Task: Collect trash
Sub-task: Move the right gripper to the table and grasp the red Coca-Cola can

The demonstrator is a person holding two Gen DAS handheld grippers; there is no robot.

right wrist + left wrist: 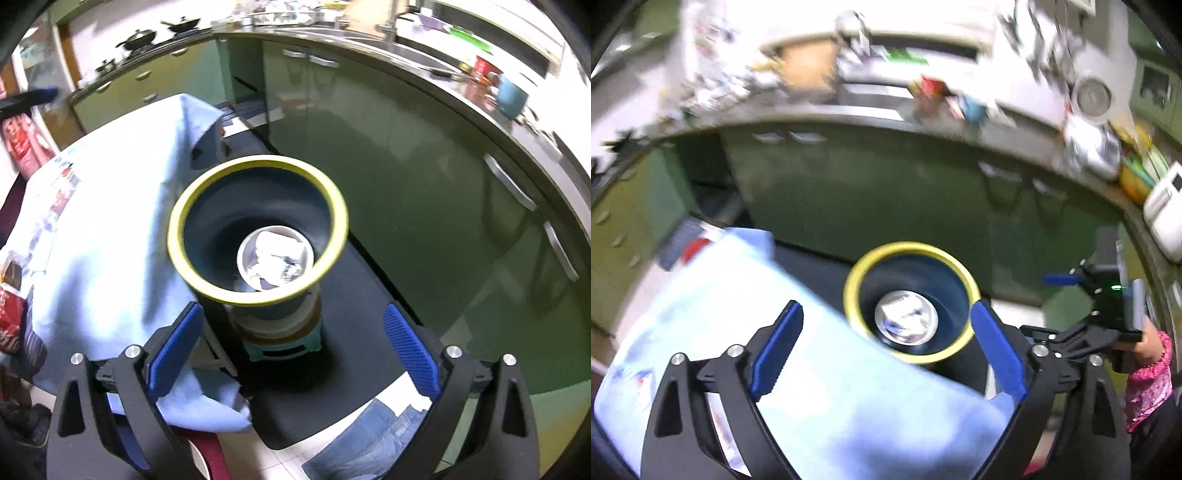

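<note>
Right hand-held gripper (293, 345) spread, empty; yellow-rimmed bin (257, 230) holding crumpled trash (275, 260) just ahead, between fingers.

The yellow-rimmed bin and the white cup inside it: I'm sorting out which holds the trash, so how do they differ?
The bin is dark blue with a yellow rim and flares wide; the cup is white and much narrower. The bin stands on a stool and holds the cup; the cup holds crumpled paper. Both are round and open at the top.
</note>
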